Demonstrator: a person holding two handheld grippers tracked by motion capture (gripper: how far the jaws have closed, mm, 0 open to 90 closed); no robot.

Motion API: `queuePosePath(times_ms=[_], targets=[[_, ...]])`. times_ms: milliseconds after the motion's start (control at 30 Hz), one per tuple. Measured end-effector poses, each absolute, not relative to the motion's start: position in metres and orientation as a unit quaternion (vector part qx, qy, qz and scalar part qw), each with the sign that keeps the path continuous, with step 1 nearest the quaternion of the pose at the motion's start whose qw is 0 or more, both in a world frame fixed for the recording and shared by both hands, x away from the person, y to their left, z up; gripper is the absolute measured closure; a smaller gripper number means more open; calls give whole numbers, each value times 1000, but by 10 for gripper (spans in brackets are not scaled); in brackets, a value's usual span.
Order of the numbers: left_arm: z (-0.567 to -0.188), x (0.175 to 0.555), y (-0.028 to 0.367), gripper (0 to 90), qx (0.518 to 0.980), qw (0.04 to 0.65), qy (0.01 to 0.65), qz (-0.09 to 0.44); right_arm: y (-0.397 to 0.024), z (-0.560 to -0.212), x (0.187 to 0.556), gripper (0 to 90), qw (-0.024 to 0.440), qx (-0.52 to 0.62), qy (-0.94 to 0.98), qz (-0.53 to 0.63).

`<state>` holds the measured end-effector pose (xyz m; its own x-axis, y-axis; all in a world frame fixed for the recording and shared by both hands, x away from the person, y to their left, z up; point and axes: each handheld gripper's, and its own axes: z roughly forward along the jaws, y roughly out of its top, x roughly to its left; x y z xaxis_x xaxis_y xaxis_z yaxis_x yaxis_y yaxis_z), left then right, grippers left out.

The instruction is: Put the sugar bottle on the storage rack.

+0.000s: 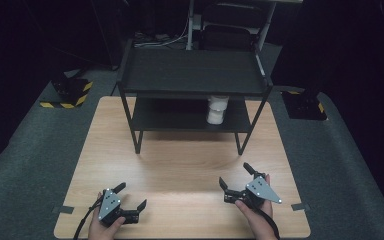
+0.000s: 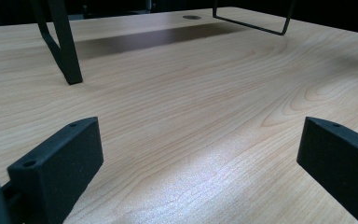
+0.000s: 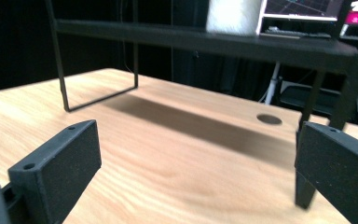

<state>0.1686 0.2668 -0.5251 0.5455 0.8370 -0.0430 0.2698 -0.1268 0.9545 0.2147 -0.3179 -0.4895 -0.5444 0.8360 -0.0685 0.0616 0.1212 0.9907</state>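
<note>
The right gripper (image 3: 196, 172) has its two black jaws wide apart, low above the wooden counter (image 3: 168, 154). Ahead stands a black shelf (image 3: 205, 42), and a white object (image 3: 235, 16) rests on its lower board.

White jar (image 1: 217, 109) stands upright (lower shelf (image 1: 180, 121), right side).
</note>
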Motion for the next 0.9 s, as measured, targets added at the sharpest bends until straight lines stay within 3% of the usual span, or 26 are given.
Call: queuePosePath(times_ms=[467, 900], targets=[[-525, 169, 267, 5, 701, 530, 395, 266, -333, -516, 195, 0, 345, 365, 683, 531], [-524, 170, 267, 5, 703, 529, 395, 264, -345, -517, 193, 0, 331, 389, 705, 492]])
